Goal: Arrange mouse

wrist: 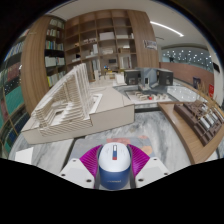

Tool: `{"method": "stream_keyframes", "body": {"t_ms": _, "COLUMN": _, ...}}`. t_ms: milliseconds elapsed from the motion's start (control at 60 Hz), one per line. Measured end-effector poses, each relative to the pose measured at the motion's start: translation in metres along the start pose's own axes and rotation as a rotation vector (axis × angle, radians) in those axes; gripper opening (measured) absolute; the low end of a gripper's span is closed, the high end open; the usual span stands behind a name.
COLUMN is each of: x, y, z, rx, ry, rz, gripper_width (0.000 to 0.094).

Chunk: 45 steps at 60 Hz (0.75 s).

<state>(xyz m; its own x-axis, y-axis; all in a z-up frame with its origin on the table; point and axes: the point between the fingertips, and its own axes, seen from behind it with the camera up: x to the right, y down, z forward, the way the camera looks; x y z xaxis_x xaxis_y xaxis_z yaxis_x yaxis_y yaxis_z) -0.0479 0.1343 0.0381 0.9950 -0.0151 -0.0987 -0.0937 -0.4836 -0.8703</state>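
Note:
A white and blue computer mouse [113, 163] with a red mark at its scroll wheel sits between my two fingers. The magenta pads [90, 160] press against both of its sides. My gripper [113, 168] is shut on the mouse and appears to hold it above a patterned mat [150, 132] on the table. The mouse's underside is hidden.
A large white architectural model [65, 105] stands on the table ahead to the left. Wooden bookshelves [100, 40] fill the back wall. Desks with monitors and clutter [150, 80] lie ahead to the right, with a wooden tray [195, 125] nearer.

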Motion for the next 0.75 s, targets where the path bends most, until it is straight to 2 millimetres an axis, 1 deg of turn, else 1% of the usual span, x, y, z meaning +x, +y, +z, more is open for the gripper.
{"method": "stream_keyframes", "body": {"t_ms": 50, "x": 0.001, "y": 0.008, "z": 0.018, "rx": -0.016, "ry": 0.006, "rz": -0.012, "gripper_width": 0.0391}}
{"method": "stream_keyframes", "body": {"t_ms": 67, "x": 0.003, "y": 0.013, "z": 0.017, "rx": -0.024, "ry": 0.013, "rz": -0.020, "gripper_width": 0.0395}}
{"method": "stream_keyframes", "body": {"t_ms": 117, "x": 0.009, "y": 0.026, "z": 0.025, "rx": -0.060, "ry": 0.039, "rz": -0.042, "gripper_width": 0.0408}}
{"method": "stream_keyframes", "body": {"t_ms": 167, "x": 0.013, "y": 0.041, "z": 0.028, "rx": -0.101, "ry": 0.047, "rz": -0.069, "gripper_width": 0.0465}}
{"method": "stream_keyframes", "body": {"t_ms": 183, "x": 0.013, "y": 0.034, "z": 0.032, "rx": -0.075, "ry": 0.043, "rz": -0.063, "gripper_width": 0.0488}}
{"method": "stream_keyframes", "body": {"t_ms": 217, "x": 0.012, "y": 0.032, "z": 0.030, "rx": -0.066, "ry": 0.030, "rz": -0.059, "gripper_width": 0.0511}}
{"method": "stream_keyframes", "body": {"t_ms": 267, "x": 0.013, "y": 0.036, "z": 0.029, "rx": -0.095, "ry": 0.028, "rz": -0.071, "gripper_width": 0.0565}}
{"method": "stream_keyframes", "body": {"t_ms": 283, "x": 0.015, "y": 0.040, "z": 0.028, "rx": -0.115, "ry": 0.030, "rz": -0.076, "gripper_width": 0.0603}}
{"method": "stream_keyframes", "body": {"t_ms": 300, "x": 0.015, "y": 0.042, "z": 0.026, "rx": -0.127, "ry": 0.029, "rz": -0.081, "gripper_width": 0.0676}}
{"method": "stream_keyframes", "body": {"t_ms": 333, "x": 0.017, "y": 0.041, "z": 0.025, "rx": -0.131, "ry": 0.036, "rz": -0.081, "gripper_width": 0.0743}}
{"method": "stream_keyframes", "body": {"t_ms": 350, "x": 0.017, "y": 0.041, "z": 0.021, "rx": -0.136, "ry": 0.035, "rz": -0.076, "gripper_width": 0.0788}}
{"method": "stream_keyframes", "body": {"t_ms": 367, "x": 0.017, "y": 0.041, "z": 0.017, "rx": -0.138, "ry": 0.031, "rz": -0.069, "gripper_width": 0.0764}}
{"method": "stream_keyframes", "body": {"t_ms": 383, "x": 0.016, "y": 0.041, "z": 0.013, "rx": -0.137, "ry": 0.026, "rz": -0.062, "gripper_width": 0.0840}}
{"method": "stream_keyframes", "body": {"t_ms": 400, "x": 0.015, "y": 0.040, "z": 0.007, "rx": -0.138, "ry": 0.019, "rz": -0.055, "gripper_width": 0.0860}}
{"method": "stream_keyframes", "body": {"t_ms": 417, "x": 0.014, "y": 0.040, "z": 0.002, "rx": -0.140, "ry": 0.010, "rz": -0.049, "gripper_width": 0.0814}}
{"method": "stream_keyframes", "body": {"t_ms": 500, "x": 0.008, "y": 0.040, "z": -0.035, "rx": -0.142, "ry": -0.035, "rz": -0.029, "gripper_width": 0.0821}}
{"method": "stream_keyframes", "body": {"t_ms": 617, "x": 0.008, "y": 0.047, "z": -0.104, "rx": -0.115, "ry": -0.078, "rz": -0.013, "gripper_width": 0.0818}}
{"method": "stream_keyframes", "body": {"t_ms": 683, "x": 0.017, "y": 0.060, "z": -0.140, "rx": -0.087, "ry": -0.075, "rz": -0.006, "gripper_width": 0.0819}}
{"method": "stream_keyframes", "body": {"t_ms": 750, "x": 0.029, "y": 0.084, "z": -0.173, "rx": -0.092, "ry": -0.076, "rz": -0.003, "gripper_width": 0.0818}}
